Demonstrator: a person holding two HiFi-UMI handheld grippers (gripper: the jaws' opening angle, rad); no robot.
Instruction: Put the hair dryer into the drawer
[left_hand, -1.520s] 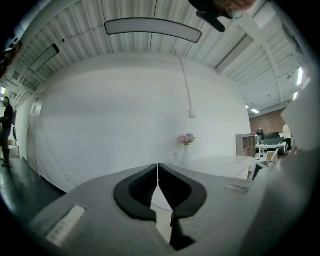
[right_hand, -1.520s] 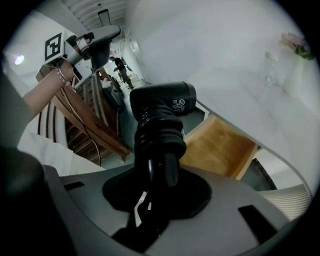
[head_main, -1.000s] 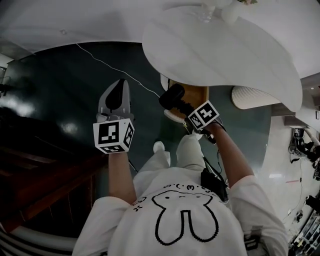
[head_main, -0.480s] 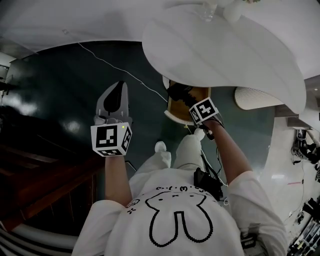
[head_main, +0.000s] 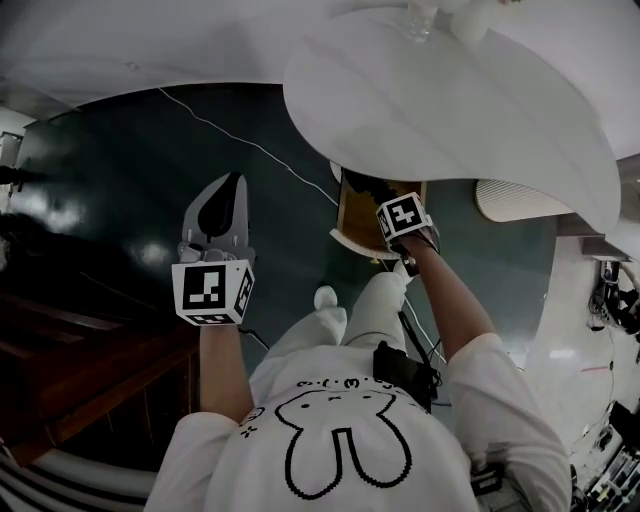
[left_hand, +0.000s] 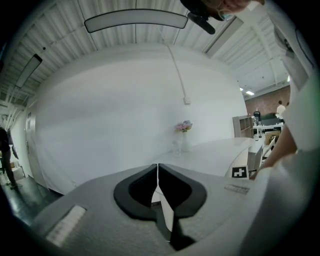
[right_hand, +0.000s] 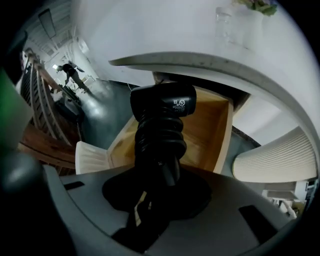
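One hair dryer, one open drawer, two grippers; the right gripper is clamping its jaws on the glossy black dryer's handle, around which a black cord is coiling in thick rings; from the jaws the dryer is standing out toward twelve o'clock, its rounded head hanging over the drawer's bare wooden interior, whether touching it is unclear. In the head view the drawer is projecting from under the smooth, white, curved counter, at one o'clock from the person's chest; the left gripper, at nine o'clock from the right, is holding its jaws together on nothing. One vase of flowers is standing on the counter.
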